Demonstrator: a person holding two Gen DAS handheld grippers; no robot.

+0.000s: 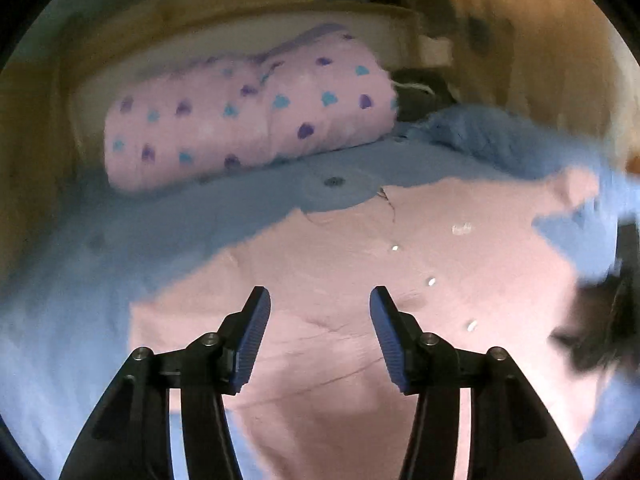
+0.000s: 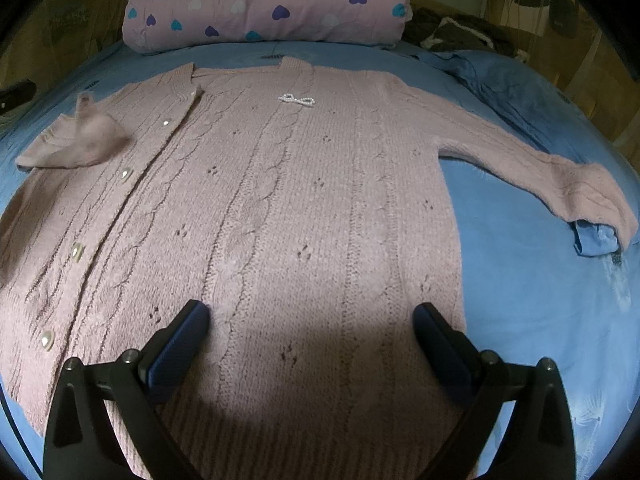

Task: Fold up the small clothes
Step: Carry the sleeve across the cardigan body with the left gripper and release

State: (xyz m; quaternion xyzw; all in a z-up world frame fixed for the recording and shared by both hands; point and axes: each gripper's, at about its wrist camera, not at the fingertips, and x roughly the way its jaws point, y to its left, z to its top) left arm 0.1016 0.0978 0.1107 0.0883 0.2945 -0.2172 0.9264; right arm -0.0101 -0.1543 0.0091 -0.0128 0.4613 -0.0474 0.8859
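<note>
Left wrist view: all blurry. The pink knitted cardigan (image 1: 340,280) fills the middle and bottom, cut off low. The left gripper (image 1: 320,300) is spread wide, holding nothing.

Right wrist view: sharp. The cardigan (image 2: 280,200) lies flat on the blue bed sheet (image 2: 520,280), its left edge cut off. The right gripper (image 2: 312,316) gapes wide, empty, over the hem.

One pink cardigan (image 2: 304,208) with four pearly buttons (image 2: 77,251), one heart-print pillow (image 2: 264,4), one blue sheet (image 2: 528,280).
</note>
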